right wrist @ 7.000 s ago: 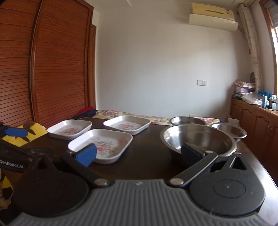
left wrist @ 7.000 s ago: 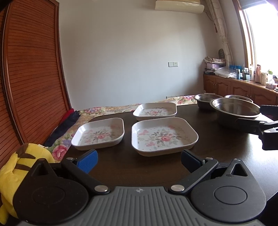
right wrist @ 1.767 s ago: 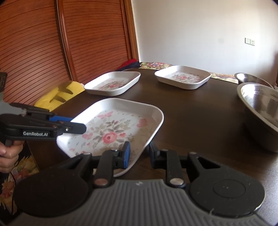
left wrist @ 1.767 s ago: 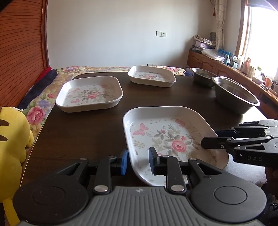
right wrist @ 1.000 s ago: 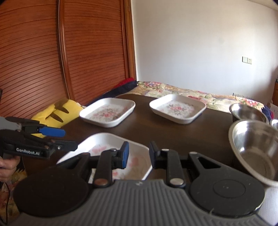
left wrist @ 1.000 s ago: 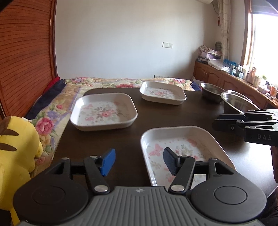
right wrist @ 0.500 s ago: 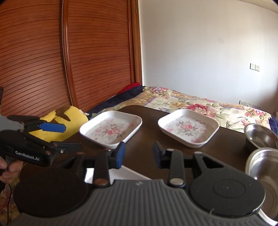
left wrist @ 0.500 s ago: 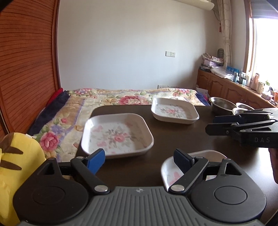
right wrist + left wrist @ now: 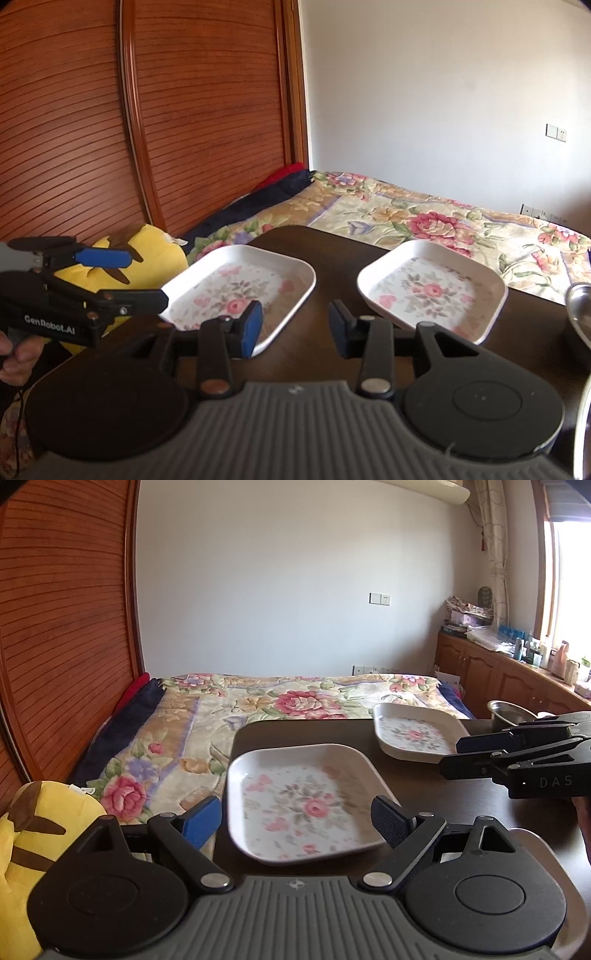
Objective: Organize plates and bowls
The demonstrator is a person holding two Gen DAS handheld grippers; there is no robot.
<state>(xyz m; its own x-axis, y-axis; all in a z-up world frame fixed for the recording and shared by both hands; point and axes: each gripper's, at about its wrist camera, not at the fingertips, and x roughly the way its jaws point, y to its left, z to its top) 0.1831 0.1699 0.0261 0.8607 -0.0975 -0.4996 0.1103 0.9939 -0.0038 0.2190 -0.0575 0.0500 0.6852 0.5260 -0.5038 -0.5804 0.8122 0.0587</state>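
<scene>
The near plate (image 9: 299, 797) — white, square with rounded corners, printed with pink roses — lies flat on the dark desk (image 9: 461, 794) close to the desk's left edge. The left hand-held gripper (image 9: 295, 821) hovers just short of the near plate, its blue-padded fingers spread wide with the plate's near rim showing between them and nothing held. In the right wrist view the same near plate (image 9: 240, 291) sits ahead and left of the right hand-held gripper (image 9: 295, 325), whose fingers stand moderately apart and also grip nothing; whether either pad touches the plate's rim I cannot tell.

Beyond the near plate and to its right lies the far plate (image 9: 413, 734), same pattern, well apart from the first; from the right wrist it appears as the far plate (image 9: 432, 288) just ahead and right of that gripper's fingers. Right of the far plate stands a steel bowl (image 9: 508, 710), partly hidden behind the right hand-held gripper (image 9: 448, 755) as the left camera sees it.

Left of the near plate, off the desk, a yellow plush toy (image 9: 33, 834) rests against the bed (image 9: 295, 698), whose floral cover stretches behind the desk — a slatted wooden wardrobe door (image 9: 166, 122) rises farther left. A person's hand (image 9: 14, 360) holds the left gripper's handle.
</scene>
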